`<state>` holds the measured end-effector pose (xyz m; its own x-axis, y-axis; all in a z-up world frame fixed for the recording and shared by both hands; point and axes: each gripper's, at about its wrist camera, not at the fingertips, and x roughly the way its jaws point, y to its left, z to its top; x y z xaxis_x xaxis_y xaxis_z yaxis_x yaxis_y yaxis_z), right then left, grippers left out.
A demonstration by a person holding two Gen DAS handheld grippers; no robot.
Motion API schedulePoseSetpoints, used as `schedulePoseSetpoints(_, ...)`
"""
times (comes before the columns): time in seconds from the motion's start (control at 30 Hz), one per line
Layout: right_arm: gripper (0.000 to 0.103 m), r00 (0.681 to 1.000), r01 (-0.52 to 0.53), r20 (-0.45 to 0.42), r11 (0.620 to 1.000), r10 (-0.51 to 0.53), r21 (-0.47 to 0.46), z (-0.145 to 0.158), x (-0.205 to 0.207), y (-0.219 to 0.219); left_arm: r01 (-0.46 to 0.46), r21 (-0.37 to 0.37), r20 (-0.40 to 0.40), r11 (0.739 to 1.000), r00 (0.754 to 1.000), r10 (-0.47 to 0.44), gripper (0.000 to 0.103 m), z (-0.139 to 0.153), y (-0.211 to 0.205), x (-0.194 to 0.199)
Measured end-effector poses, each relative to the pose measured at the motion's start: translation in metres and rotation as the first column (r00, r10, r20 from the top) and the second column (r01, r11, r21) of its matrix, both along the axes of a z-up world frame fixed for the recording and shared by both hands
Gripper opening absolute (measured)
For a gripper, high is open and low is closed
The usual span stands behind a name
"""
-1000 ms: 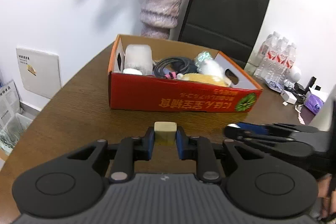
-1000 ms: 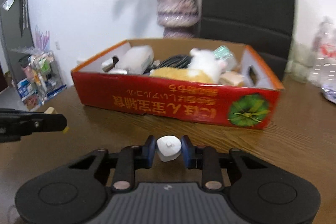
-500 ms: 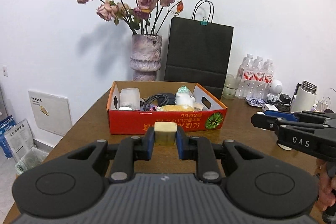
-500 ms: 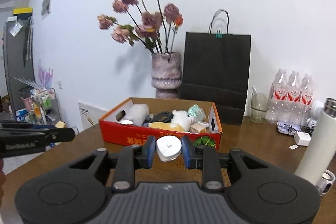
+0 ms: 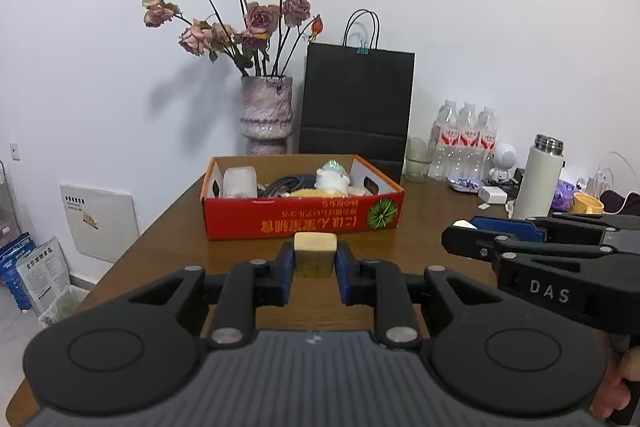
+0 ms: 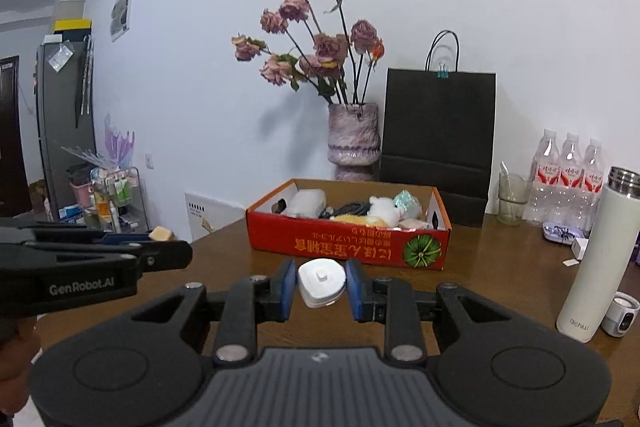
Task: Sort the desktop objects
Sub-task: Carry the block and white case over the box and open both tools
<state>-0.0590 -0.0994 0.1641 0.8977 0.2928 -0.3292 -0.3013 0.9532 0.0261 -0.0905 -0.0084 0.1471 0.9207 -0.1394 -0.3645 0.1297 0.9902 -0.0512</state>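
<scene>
Left gripper (image 5: pixel 314 259) clamped on a tan block (image 5: pixel 314 254); right gripper (image 6: pixel 321 285) clamped on a white plug adapter (image 6: pixel 321 282); both held above the wooden table (image 5: pixel 180 239), short of the red cardboard box (image 5: pixel 302 221)

The left gripper (image 5: pixel 315 259) points level toward the red box (image 5: pixel 300 219), its 2 blue-padded fingers (image 5: pixel 285 273) pressed against the sides of a tan block (image 5: pixel 314 254) held well short of the box's near wall. The right gripper (image 6: pixel 322 285) points the same way, its 2 fingers (image 6: pixel 354 287) clamped on a white charger (image 6: pixel 321 282), also short of the box. Both grippers are raised above the table, side by side and apart. In the left wrist view the right gripper (image 5: pixel 460 233) reaches in from the right edge; part of a hand (image 5: pixel 618 387) shows at its grip, lower right.
</scene>
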Motion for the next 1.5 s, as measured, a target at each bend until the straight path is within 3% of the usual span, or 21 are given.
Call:
schedulePoseSetpoints(0.17, 0.026, 1.0, 0.01, 0.014, 1.0, -0.01, 0.006, 0.008, 0.008, -0.007, 0.007, -0.01, -0.003, 1.0, 1.0, -0.007, 0.022, 0.005, 0.001, 0.022)
schedulePoseSetpoints(0.37, 0.026, 0.999, 0.031, 0.022, 0.999, -0.031, 0.025, 0.026, 0.056, -0.02, 0.03, -0.017, 0.016, 0.999, 0.999, -0.03, 0.022, 0.029, 0.017, 0.077)
schedulePoseSetpoints(0.53, 0.026, 0.999, 0.013, 0.039, 0.999, -0.015, 0.04, 0.053, 0.128, -0.02, 0.053, -0.064, -0.055, 0.997, 0.997, -0.057, 0.022, 0.05, 0.037, 0.172)
schedulePoseSetpoints(0.7, 0.026, 0.999, -0.008, -0.049, 0.997, 0.012, 0.079, 0.067, 0.229, -0.016, 0.032, -0.111, -0.211, 0.993, 0.976, -0.055, 0.022, 0.038, 0.042, 0.286)
schedulePoseSetpoints(0.8, 0.026, 0.987, -0.012, -0.156, 0.993, 0.031, 0.118, 0.059, 0.296, -0.015, 0.015, -0.118, -0.312, 0.993, 0.949, -0.052, 0.022, 0.018, 0.041, 0.345)
schedulePoseSetpoints(0.97, 0.026, 0.952, 0.038, -0.306, 0.992, 0.0, 0.117, 0.026, 0.393, -0.019, 0.026, -0.054, -0.411, 0.998, 0.91, -0.046, 0.022, -0.015, 0.029, 0.415)
schedulePoseSetpoints(1.1, 0.026, 0.898, 0.063, -0.439, 0.99, -0.001, 0.127, -0.016, 0.454, -0.026, 0.018, 0.022, -0.455, 1.0, 0.89, -0.006, 0.022, -0.045, 0.019, 0.449)
schedulePoseSetpoints(1.2, 0.026, 0.853, 0.109, -0.518, 0.993, -0.065, 0.054, -0.05, 0.487, -0.027, 0.009, 0.026, -0.498, 1.0, 0.867, 0.005, 0.022, -0.065, 0.015, 0.467)
schedulePoseSetpoints(1.33, 0.029, 0.788, 0.111, -0.615, 0.991, -0.042, 0.076, -0.083, 0.508, -0.03, -0.013, 0.033, -0.489, 0.999, 0.872, 0.028, 0.03, -0.072, 0.016, 0.472)
schedulePoseSetpoints(1.37, 0.03, 0.78, 0.109, -0.625, 0.99, -0.026, 0.095, -0.086, 0.508, -0.03, 0.001, 0.028, -0.478, 1.0, 0.878, 0.012, 0.033, -0.07, 0.016, 0.469)
schedulePoseSetpoints(1.43, 0.038, 0.779, 0.115, -0.626, 0.989, -0.032, 0.093, -0.084, 0.507, -0.033, 0.017, 0.049, -0.447, 0.999, 0.895, 0.006, 0.051, -0.06, 0.015, 0.462)
schedulePoseSetpoints(1.5, 0.045, 0.775, 0.106, -0.632, 0.988, -0.011, 0.113, -0.076, 0.503, -0.035, 0.028, 0.086, -0.414, 0.996, 0.91, 0.01, 0.051, -0.046, 0.015, 0.452)
